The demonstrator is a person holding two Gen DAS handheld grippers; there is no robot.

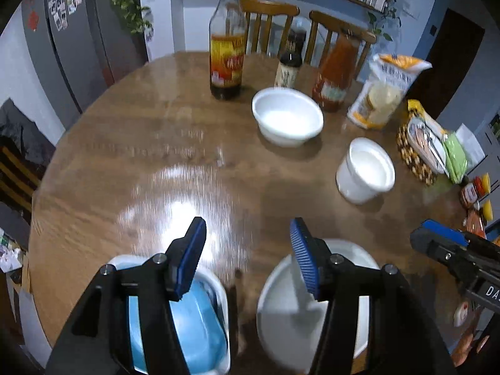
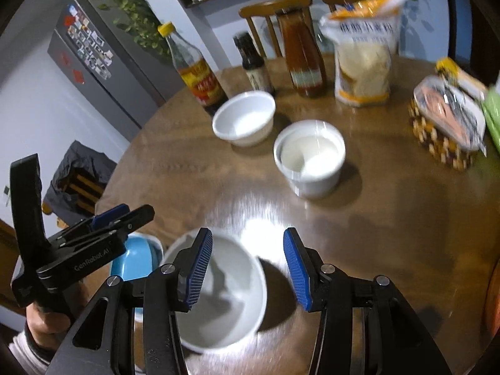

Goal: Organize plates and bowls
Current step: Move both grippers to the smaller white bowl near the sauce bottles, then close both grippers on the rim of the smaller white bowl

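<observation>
Two white bowls stand mid-table: a wide bowl [image 1: 287, 117] [image 2: 245, 117] and a taller, cup-like bowl [image 1: 365, 168] [image 2: 309, 156]. Close to me sit a blue bowl with a white outside [image 1: 200, 328] [image 2: 137, 259] and a larger white bowl [image 1: 281, 306] [image 2: 225, 297], side by side. My left gripper [image 1: 247, 259] [image 2: 103, 218] hangs open above the gap between these two, with nothing between its pads. My right gripper [image 2: 247, 268] [image 1: 437, 243] is open too. Its left finger hangs over the larger white bowl's inside and its right finger over bare table, neither pad touching the rim.
On the round wooden table [image 1: 140, 143], behind the bowls, stand a yellow-capped sauce bottle [image 1: 226, 47], a small dark bottle [image 1: 289, 59], a red sauce bottle [image 1: 334, 75] and a bag of flour [image 1: 384, 90]. Snack packets [image 1: 425, 143] lie at the right edge. Two wooden chairs [image 1: 268, 15] stand beyond.
</observation>
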